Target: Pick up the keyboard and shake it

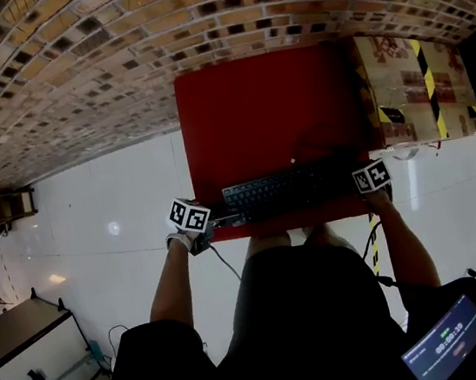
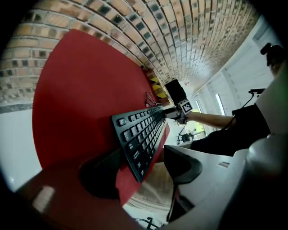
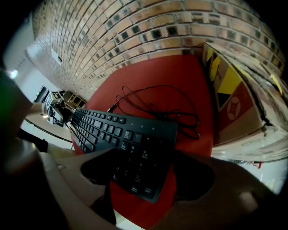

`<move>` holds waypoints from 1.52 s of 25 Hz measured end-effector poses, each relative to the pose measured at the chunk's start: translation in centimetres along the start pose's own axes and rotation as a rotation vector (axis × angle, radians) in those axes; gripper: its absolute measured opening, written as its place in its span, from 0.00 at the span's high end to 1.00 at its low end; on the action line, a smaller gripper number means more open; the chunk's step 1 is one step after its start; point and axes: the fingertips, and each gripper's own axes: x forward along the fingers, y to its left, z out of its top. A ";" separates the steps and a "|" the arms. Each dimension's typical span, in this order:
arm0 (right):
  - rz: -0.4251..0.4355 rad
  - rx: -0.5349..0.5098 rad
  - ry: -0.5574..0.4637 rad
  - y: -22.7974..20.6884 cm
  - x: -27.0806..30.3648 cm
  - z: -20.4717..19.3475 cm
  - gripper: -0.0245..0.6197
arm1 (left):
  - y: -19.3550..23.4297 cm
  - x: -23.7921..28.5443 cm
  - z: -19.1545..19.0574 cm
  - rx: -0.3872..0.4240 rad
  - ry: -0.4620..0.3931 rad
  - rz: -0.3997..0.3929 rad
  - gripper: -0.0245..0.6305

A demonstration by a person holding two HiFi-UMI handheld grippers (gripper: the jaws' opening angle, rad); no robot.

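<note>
A black keyboard (image 1: pixel 286 191) lies along the near edge of the red table (image 1: pixel 262 111), its cable (image 1: pixel 307 153) looped behind it. My left gripper (image 1: pixel 212 225) is at its left end and my right gripper (image 1: pixel 363 193) at its right end. In the left gripper view the keyboard's end (image 2: pixel 139 130) sits between the jaws of the left gripper (image 2: pixel 141 173), which is open; floor shows between the keyboard and the right-hand pad (image 2: pixel 182 164). In the right gripper view the keyboard's numpad end (image 3: pixel 121 132) lies between the wide-set jaws of the right gripper (image 3: pixel 148 173).
A cardboard box (image 1: pixel 412 85) with yellow and black tape stands against the table's right side. A brick wall (image 1: pixel 114 61) rises behind the table. White tiled floor (image 1: pixel 109 211) lies to the left, with a grey cabinet (image 1: pixel 31 345) at lower left.
</note>
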 end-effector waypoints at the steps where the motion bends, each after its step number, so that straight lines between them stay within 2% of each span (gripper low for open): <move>1: 0.014 -0.010 0.003 0.0 0.0 -0.1 0.39 | -0.7 -0.2 -0.6 0.000 0.004 -0.032 0.49; 3: 0.041 -0.025 0.006 0.1 0.0 -0.1 0.39 | -1.9 -0.6 -1.2 -0.020 -0.021 -0.088 0.48; 5: 0.071 -0.027 0.004 0.1 -0.1 0.0 0.39 | -2.7 -1.2 -0.8 -0.056 -0.087 -0.140 0.52; 8: 0.128 0.001 -0.017 0.1 -0.3 0.1 0.39 | -3.8 -2.1 1.3 -0.112 -0.247 -0.214 0.67; 9: 0.144 0.017 -0.027 0.0 -0.4 0.2 0.39 | -4.0 -2.4 2.2 -0.121 -0.306 -0.219 0.73; 12: 0.169 0.061 -0.058 0.0 -0.6 0.4 0.39 | -4.2 -3.3 4.6 -0.129 -0.442 -0.214 0.74; 14: 0.177 0.074 -0.086 -0.2 -0.7 0.6 0.39 | -4.5 -3.6 5.5 -0.141 -0.479 -0.229 0.74; 18: 0.203 0.084 -0.124 -0.1 -0.8 0.3 0.39 | -6.3 -3.6 6.1 -0.221 -0.474 -0.320 0.74; 20: 0.216 0.077 -0.129 -0.1 -1.0 0.2 0.39 | -7.9 -2.7 6.3 -0.202 -0.436 -0.365 0.72; 23: 0.227 0.075 -0.134 0.1 -1.0 0.3 0.39 | -8.0 -1.4 6.7 -0.148 -0.413 -0.334 0.71; 25: 0.227 0.069 -0.149 0.1 -1.0 0.6 0.39 | -7.7 -0.7 6.9 -0.128 -0.387 -0.297 0.76; 28: 0.220 0.050 -0.161 0.2 -0.8 0.5 0.39 | -7.5 0.9 6.1 -0.072 -0.273 -0.223 0.77; 29: 0.220 0.044 -0.160 0.2 -0.8 0.3 0.39 | -7.4 1.2 5.6 -0.063 -0.237 -0.205 0.80; 31: 0.222 0.037 -0.154 0.3 -0.8 -0.1 0.39 | -7.8 1.4 5.0 -0.059 -0.200 -0.204 0.81; 36: 0.220 0.000 -0.178 0.4 -1.9 1.0 0.38 | -10.4 -0.2 6.2 -0.062 -0.311 -0.331 0.83; 38: 0.219 -0.010 -0.193 0.4 -2.5 1.5 0.38 | -11.5 -0.7 6.6 -0.057 -0.328 -0.366 0.82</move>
